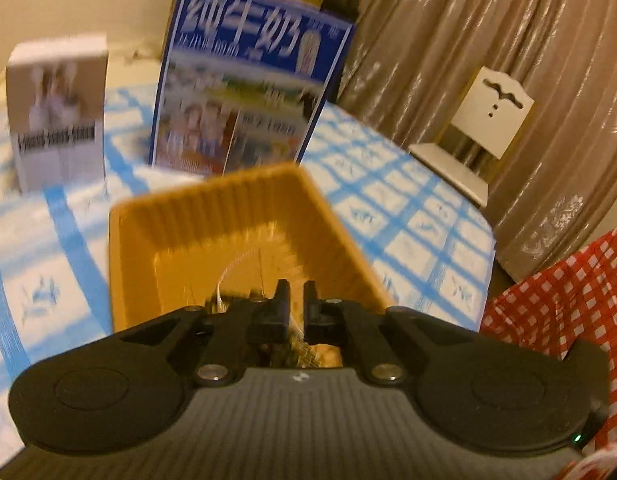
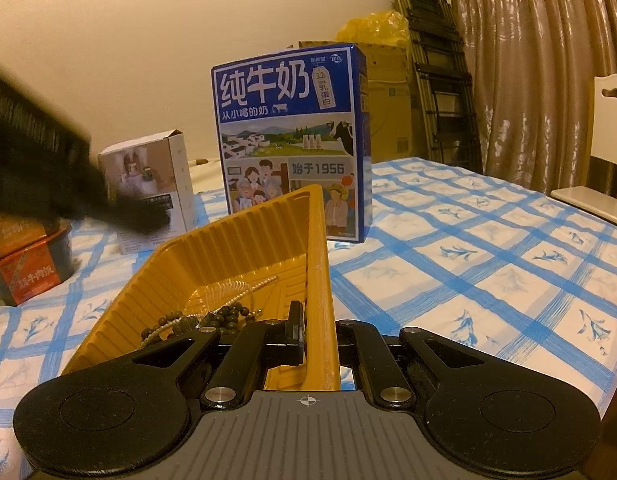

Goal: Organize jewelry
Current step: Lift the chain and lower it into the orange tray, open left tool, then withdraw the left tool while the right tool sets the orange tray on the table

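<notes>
A yellow ribbed plastic tray [image 2: 228, 248] sits on the blue-checked tablecloth, tilted up. In it lie a dark bead bracelet [image 2: 224, 316] and a pale pearl-like strand [image 2: 244, 286]. My right gripper [image 2: 318, 332] is shut on the tray's right wall, one finger inside and one outside. In the blurred left wrist view my left gripper [image 1: 295, 304] hovers over the near end of the same tray [image 1: 140, 240], its jaws a narrow gap apart with a thin pale strand [image 1: 236, 268] of jewelry running between them. The left gripper also shows as a dark blur in the right wrist view [image 2: 108, 204].
A blue milk carton box [image 2: 292, 140] stands behind the tray, a small white box [image 2: 156, 184] to its left, and orange food tubs [image 2: 28, 260] at far left. A white chair [image 1: 480, 128] and curtain are at right. Red checked cloth [image 1: 568, 300] lies near right.
</notes>
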Demonstrator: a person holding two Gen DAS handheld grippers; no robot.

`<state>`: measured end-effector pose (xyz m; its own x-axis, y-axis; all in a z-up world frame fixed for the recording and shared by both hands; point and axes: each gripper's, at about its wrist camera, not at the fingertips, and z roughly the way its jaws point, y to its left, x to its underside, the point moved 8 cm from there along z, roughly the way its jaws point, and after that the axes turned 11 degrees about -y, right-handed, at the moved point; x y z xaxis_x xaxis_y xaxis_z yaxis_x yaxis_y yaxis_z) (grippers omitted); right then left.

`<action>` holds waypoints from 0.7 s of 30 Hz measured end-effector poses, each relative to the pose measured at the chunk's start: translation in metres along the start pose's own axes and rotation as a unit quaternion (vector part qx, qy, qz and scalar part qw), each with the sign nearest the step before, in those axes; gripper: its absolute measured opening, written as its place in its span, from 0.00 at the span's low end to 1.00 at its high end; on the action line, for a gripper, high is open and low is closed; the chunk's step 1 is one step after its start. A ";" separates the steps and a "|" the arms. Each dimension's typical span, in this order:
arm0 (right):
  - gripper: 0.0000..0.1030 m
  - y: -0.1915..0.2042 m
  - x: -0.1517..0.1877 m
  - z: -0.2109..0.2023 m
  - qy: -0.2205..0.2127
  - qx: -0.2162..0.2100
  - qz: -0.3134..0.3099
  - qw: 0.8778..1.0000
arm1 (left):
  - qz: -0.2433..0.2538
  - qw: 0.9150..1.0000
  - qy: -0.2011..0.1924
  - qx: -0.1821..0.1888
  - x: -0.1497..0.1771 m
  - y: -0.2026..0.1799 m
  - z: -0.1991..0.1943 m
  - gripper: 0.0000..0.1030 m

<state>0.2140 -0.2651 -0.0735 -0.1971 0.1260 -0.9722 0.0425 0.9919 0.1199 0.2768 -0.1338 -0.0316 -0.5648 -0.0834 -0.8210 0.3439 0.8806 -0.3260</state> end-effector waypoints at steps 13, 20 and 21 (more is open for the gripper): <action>0.05 0.000 0.001 0.003 0.002 0.005 0.003 1.000 | -0.038 0.996 -0.021 -0.073 0.033 0.049 -0.045 0.16; 0.05 0.008 -0.004 0.021 -0.006 -0.004 -0.017 1.000 | -0.044 0.988 -0.041 -0.142 0.036 0.092 -0.081 0.19; 0.05 0.008 -0.003 0.023 -0.006 -0.005 -0.019 1.000 | -0.045 0.987 -0.042 -0.152 0.037 0.098 -0.085 0.19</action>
<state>0.2380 -0.2577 -0.0740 -0.1870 0.0875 -0.9784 0.0260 0.9961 0.0842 0.2264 -0.0107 -0.0540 -0.5142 -0.1948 -0.8353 0.0478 0.9659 -0.2546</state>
